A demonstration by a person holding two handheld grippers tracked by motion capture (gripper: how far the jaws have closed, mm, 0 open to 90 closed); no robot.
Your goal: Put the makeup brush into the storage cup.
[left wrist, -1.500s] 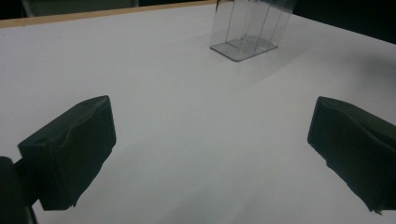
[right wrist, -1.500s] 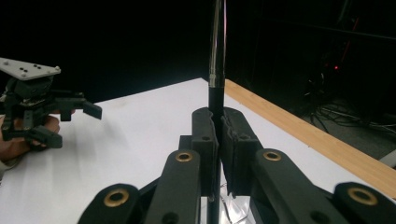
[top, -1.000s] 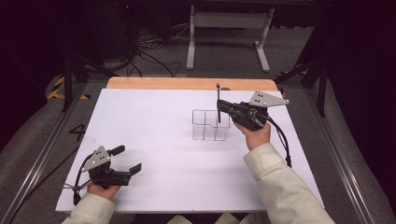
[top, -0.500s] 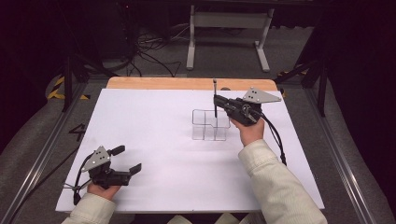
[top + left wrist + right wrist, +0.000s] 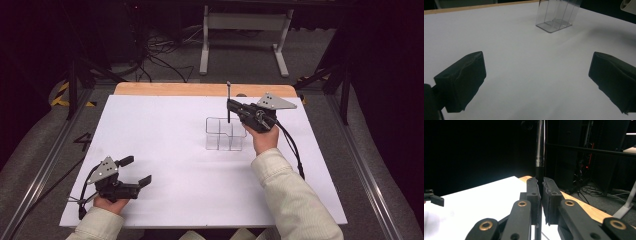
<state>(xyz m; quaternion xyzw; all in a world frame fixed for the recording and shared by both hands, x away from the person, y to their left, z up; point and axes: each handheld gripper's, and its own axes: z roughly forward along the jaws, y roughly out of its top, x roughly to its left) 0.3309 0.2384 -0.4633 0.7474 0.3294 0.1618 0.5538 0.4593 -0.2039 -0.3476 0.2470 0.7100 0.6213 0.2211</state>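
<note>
The right gripper hangs over the clear compartmented organizer, jaws pinching a slim black pen upright — its lower end dips toward a back compartment, though which one I cannot tell. The left gripper rests near the white table's front left corner, jaws spread wide — nothing between them.

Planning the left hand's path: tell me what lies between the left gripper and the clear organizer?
Nothing: bare white table surface runs from the open left gripper to the clear organizer, as the left gripper view shows.
</note>
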